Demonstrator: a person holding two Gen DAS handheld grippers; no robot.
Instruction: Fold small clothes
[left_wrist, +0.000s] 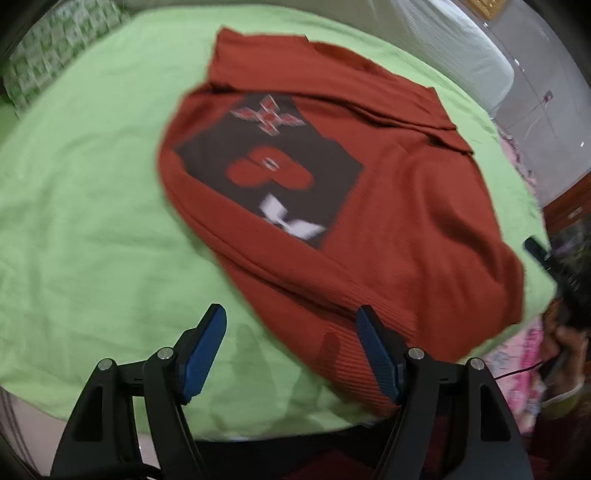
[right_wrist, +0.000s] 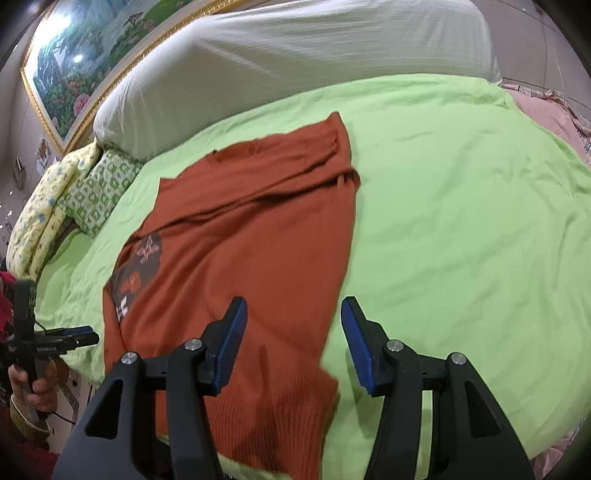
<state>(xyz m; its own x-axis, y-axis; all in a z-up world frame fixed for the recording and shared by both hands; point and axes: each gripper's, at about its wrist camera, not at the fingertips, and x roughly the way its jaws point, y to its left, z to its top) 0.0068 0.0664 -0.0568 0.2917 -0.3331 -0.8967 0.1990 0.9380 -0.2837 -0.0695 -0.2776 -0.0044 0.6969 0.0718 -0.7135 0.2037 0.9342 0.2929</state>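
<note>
A rust-red knitted sweater (left_wrist: 388, 206) lies spread out on a bed with a light green sheet (left_wrist: 92, 221). On its front is a dark brown square patch (left_wrist: 269, 173) with a red shape, a small cross picture and some white marks. The picture is blurry, so the marks are hard to read. The bottom edge of the sweater has ribbed knitting and hangs a little over the near edge of the bed. In the right wrist view the sweater fills the middle and lower left of the frame, and its sleeve part is folded over near the top, with soft wrinkles.

The left hand-held gripper (left_wrist: 291, 347) is wide open and holds nothing. It hovers over the near edge of the sweater, at the bottom of the frame. The right hand-held gripper (right_wrist: 291, 339) is wide open too, above the sweater's right edge, and holds nothing.

At the upper left of the right wrist view sit a green and white patterned pillow (right_wrist: 99, 188) and a yellow flowered pillow (right_wrist: 40, 218). Behind them is a big white padded headboard (right_wrist: 295, 55). A gold-framed picture of trees and flowers (right_wrist: 92, 51) hangs on the wall.
</note>
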